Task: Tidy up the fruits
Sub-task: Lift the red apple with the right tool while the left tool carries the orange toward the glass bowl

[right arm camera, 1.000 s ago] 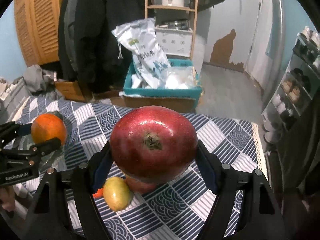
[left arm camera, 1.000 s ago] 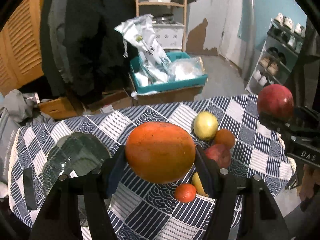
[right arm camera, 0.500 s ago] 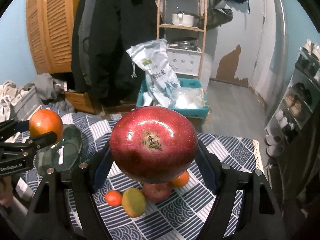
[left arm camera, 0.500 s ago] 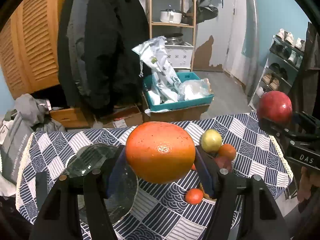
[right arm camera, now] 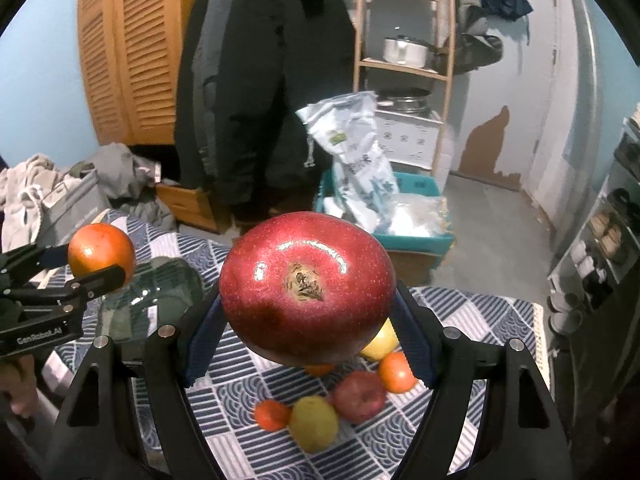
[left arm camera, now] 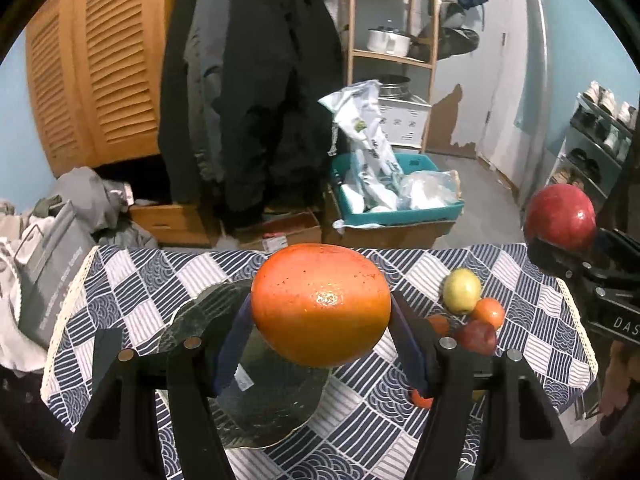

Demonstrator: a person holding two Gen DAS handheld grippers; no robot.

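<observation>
Orange peel fills the middle of our left wrist view: the left gripper (left arm camera: 320, 320) has its jaws clamped on the sides of a big orange (left arm camera: 320, 304), held up in the air above the table (left arm camera: 136, 276). Under it, on the blue-and-white patterned cloth (left arm camera: 360, 432), lies a dark glass plate (left arm camera: 272, 400), bare of fruit as far as we can see.

Our right gripper (right arm camera: 308, 320) grips a red apple (right arm camera: 308, 284) the same way, pads pressed to both flanks, its stem pit facing the camera. It too hangs clear of the cloth. Seen from the left camera, that apple sits at the far right edge, beside and level with the orange.

Below the apple a small heap of fruit rests on the cloth: a yellow-green fruit (right arm camera: 314, 424), a smaller red apple (right arm camera: 360, 396), a tangerine (right arm camera: 272, 414) to its left and another (right arm camera: 396, 372) to its right. A pale yellow fruit (right arm camera: 382, 344) pokes out just behind the held apple. The pieces sit close together, several touching. The heap lies to the right of the plate, apart from it.

Beyond the table we see a dark coat (left arm camera: 256, 80), louvred wooden doors (left arm camera: 104, 64), a teal crate (left arm camera: 400, 204) with bags in it, and a wooden shelf (left arm camera: 392, 56) bearing a pot.
</observation>
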